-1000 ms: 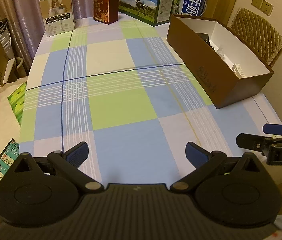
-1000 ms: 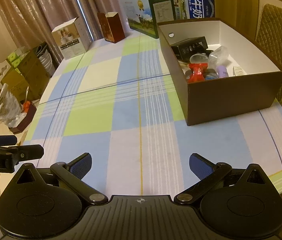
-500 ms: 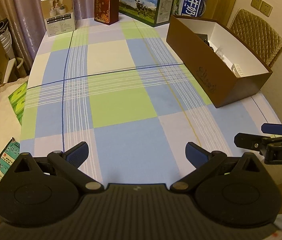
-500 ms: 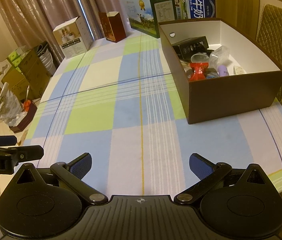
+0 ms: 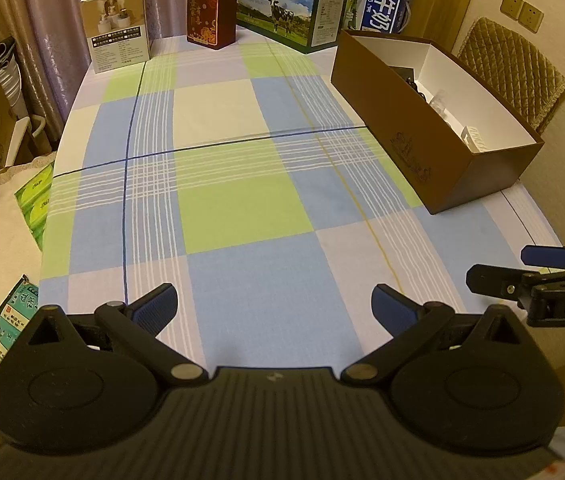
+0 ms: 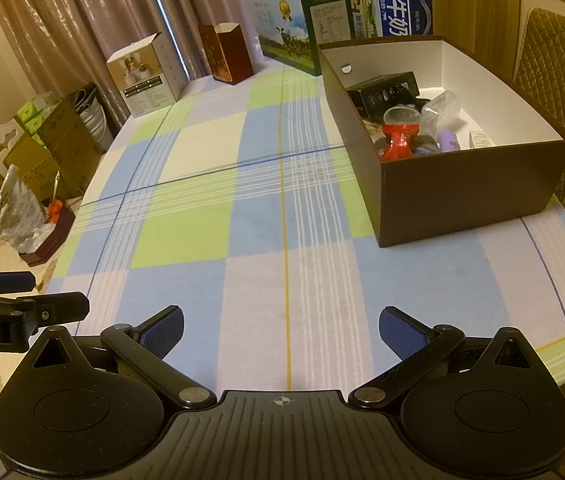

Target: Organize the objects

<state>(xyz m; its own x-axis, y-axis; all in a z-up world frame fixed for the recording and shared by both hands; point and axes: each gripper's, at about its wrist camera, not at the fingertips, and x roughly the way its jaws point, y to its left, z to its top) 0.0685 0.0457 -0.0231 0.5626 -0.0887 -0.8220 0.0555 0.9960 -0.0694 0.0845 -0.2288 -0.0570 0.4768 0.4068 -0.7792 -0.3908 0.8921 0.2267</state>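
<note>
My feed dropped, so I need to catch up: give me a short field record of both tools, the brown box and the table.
left tool: open, empty, above the cloth
right tool: open, empty, above the cloth
brown box: open top, right side of table, holds small items
red item: inside box
table: checked cloth, cartons along far edge

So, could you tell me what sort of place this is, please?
Most likely a home dining room: a table under a checked cloth, a quilted chair beside it, curtains behind, and milk cartons stacked at the far end.
</note>
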